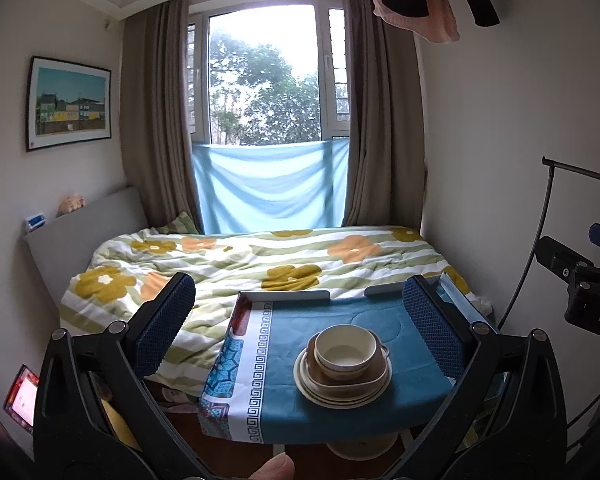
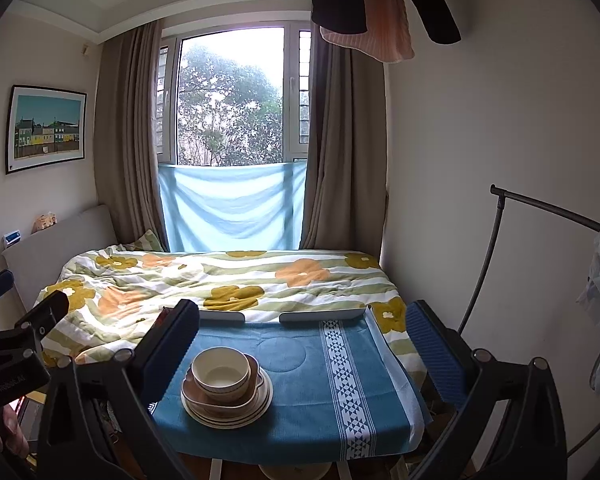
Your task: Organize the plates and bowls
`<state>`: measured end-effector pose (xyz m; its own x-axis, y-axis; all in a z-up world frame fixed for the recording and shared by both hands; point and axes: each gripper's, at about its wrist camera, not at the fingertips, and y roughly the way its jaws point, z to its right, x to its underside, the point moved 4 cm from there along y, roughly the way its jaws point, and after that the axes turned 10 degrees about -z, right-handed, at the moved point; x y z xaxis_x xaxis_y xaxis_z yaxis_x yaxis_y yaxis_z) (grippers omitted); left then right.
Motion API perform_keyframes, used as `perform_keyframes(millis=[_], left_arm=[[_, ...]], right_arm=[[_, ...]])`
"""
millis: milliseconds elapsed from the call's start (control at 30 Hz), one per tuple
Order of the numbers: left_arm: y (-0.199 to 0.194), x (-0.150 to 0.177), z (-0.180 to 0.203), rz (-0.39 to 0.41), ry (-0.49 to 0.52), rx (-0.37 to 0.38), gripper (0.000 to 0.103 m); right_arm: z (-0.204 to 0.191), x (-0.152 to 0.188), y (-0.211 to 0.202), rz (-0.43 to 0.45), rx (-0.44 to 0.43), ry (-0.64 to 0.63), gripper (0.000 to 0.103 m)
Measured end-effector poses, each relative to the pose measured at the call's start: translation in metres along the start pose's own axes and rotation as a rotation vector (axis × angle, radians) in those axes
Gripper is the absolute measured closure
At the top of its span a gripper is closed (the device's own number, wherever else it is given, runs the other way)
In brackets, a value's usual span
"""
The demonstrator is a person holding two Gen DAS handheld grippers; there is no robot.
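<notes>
left gripper [image 2: 4, 364]: body reads "VeriRobot.AI", faint | right gripper [image 1: 592, 292]: body shows partial letters "DA", rest cut off | no other legible text

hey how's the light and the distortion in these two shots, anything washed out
Left wrist view: the window is blown out white, backlighting a dim room; fisheye bends the walls and blackens the corners. Right wrist view: same glare at the window, yet the stacked bowl on the blue cloth stays sharp, evenly lit.

Daylit window [image 1: 262, 76], brown curtains [image 1: 154, 120], floral-quilted bed [image 1: 252, 264].
</notes>
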<state>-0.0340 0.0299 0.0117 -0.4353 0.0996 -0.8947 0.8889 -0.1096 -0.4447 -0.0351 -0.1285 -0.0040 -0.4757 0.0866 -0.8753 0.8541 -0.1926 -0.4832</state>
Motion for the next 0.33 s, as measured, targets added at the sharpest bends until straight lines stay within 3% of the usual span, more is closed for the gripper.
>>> perform_keyframes(millis=[333], left_arm=[[-0.0011,-0.0008,-0.0017,0.012,-0.013,0.005,0.0]], right_arm=[[-0.0001,0.001,0.0015,-0.002,-0.002,-0.002,0.001]])
